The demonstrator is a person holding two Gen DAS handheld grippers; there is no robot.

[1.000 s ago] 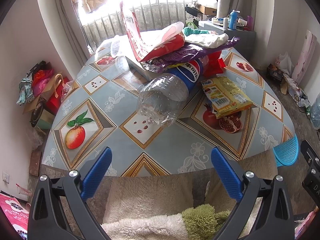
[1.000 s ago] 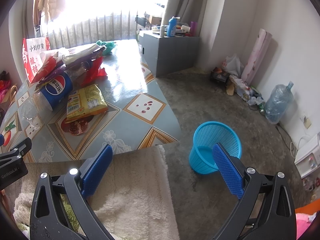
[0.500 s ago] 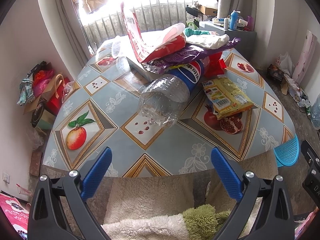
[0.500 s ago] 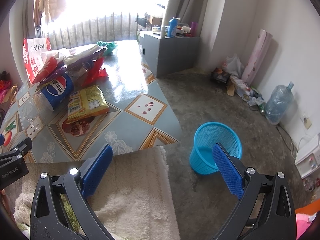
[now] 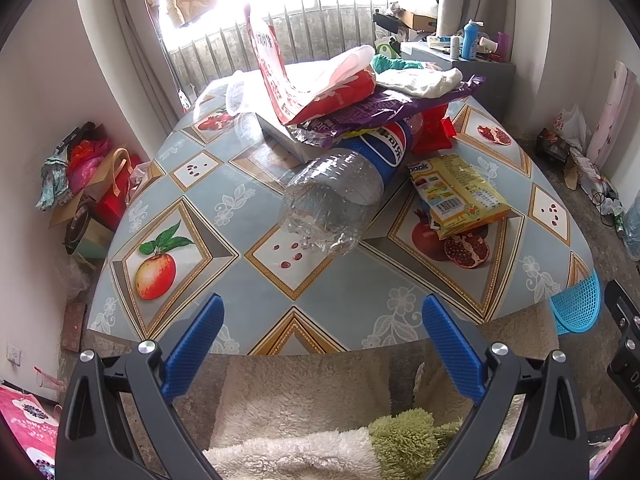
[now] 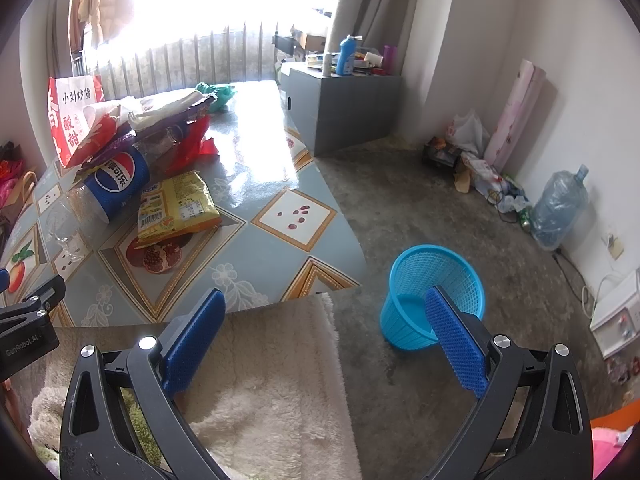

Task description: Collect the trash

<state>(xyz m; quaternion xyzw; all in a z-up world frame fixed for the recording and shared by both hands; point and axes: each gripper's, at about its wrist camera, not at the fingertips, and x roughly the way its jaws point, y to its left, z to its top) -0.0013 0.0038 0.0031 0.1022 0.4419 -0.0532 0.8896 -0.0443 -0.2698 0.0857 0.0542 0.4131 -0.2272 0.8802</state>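
A pile of trash lies on the fruit-patterned table (image 5: 200, 216): an empty Pepsi bottle (image 5: 344, 188) on its side, a yellow snack packet (image 5: 456, 192), a purple wrapper (image 5: 384, 108), a red and white bag (image 5: 320, 80) and a red wrapper (image 5: 432, 132). The bottle (image 6: 116, 180) and packet (image 6: 176, 204) also show in the right wrist view. A blue mesh bin (image 6: 432, 292) stands on the floor right of the table. My left gripper (image 5: 320, 344) is open and empty, short of the table's near edge. My right gripper (image 6: 324, 336) is open and empty, near the bin.
A cream fleece rug (image 6: 272, 372) lies under both grippers. A grey cabinet (image 6: 340, 108) with bottles stands behind the table. A water jug (image 6: 560, 208) and clutter line the right wall. Bags (image 5: 84, 172) sit on the floor at the left.
Both views have shifted only slightly; the left gripper has crept a little toward the table. Both grippers stay open and empty.
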